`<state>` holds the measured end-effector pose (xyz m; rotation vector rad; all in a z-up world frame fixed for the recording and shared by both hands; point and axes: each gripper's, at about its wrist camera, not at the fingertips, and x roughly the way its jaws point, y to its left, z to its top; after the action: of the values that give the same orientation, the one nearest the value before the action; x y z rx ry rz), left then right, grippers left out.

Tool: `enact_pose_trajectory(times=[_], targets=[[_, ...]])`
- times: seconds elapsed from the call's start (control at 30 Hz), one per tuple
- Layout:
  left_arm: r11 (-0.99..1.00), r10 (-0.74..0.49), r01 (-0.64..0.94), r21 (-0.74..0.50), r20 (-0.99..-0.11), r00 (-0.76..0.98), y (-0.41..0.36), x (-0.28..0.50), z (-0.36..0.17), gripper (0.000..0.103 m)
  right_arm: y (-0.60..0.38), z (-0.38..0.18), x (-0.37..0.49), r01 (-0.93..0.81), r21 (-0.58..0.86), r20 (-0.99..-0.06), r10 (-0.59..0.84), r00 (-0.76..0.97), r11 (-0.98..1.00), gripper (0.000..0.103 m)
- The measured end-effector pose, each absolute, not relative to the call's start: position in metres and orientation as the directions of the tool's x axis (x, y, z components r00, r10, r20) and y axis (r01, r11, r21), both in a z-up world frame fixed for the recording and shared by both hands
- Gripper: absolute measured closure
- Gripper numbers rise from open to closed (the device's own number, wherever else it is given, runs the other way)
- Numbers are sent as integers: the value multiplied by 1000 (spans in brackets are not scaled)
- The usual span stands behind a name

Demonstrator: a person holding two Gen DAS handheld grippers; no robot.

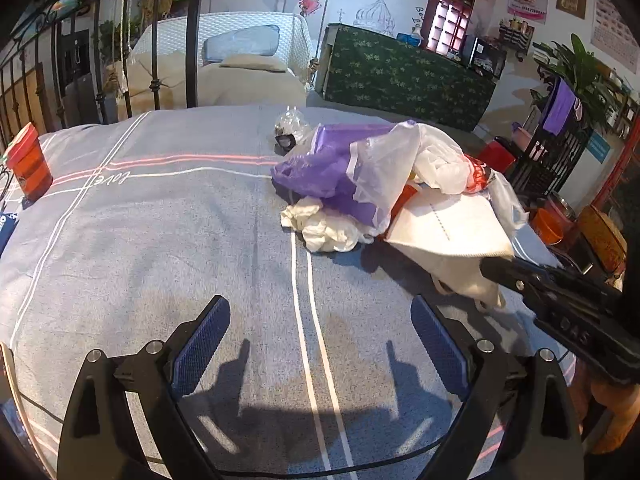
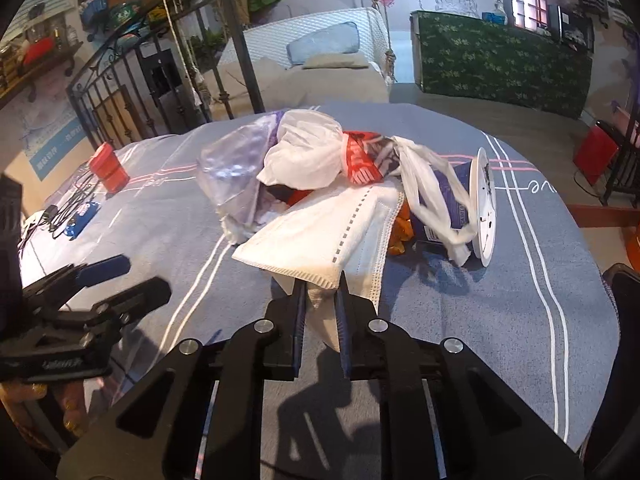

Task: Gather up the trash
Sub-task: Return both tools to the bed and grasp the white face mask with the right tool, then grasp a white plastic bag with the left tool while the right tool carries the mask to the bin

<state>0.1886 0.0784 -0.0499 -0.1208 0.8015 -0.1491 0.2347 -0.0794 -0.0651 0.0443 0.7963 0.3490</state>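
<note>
A heap of trash lies on the blue-grey tablecloth (image 1: 160, 240): a purple bag (image 1: 320, 164), white plastic bags (image 2: 304, 156), a red wrapper (image 2: 360, 156), a crumpled tissue (image 1: 320, 224) and a white face mask (image 2: 320, 228) at the near side. My right gripper (image 2: 320, 286) is shut on the mask's near lower edge, with white material pinched between the pads. In the left wrist view the right gripper (image 1: 492, 266) comes in from the right under the mask (image 1: 444, 220). My left gripper (image 1: 320, 308) hovers open over bare cloth, short of the heap, with nothing between its fingers.
A blue cup with a white lid (image 2: 486, 208) lies on its side at the heap's right. A clear plastic cup (image 1: 290, 124) sits behind the heap. A red box (image 1: 28, 160) and a blue packet with a cable (image 2: 80, 216) are at the far left. An iron railing (image 1: 192, 40) stands behind the table.
</note>
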Motion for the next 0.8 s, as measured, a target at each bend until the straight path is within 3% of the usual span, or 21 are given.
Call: enact_pose_trajectory(times=[0.23,0.47,0.8], targets=[[984,-175,117,-132,-656,734,75,211,-36,13,-100,-47,204,-287,186,-665,335,667,940,89],[980,-172,192,-44,-664,728,45,249,-33,13,-129,-39,183,-221,182,-646,286,708,958,89],[932,-338,342,-120,-630,699,-3,230,-31,13,-167,-33,156,-138,158,-633,208,746,978,89]])
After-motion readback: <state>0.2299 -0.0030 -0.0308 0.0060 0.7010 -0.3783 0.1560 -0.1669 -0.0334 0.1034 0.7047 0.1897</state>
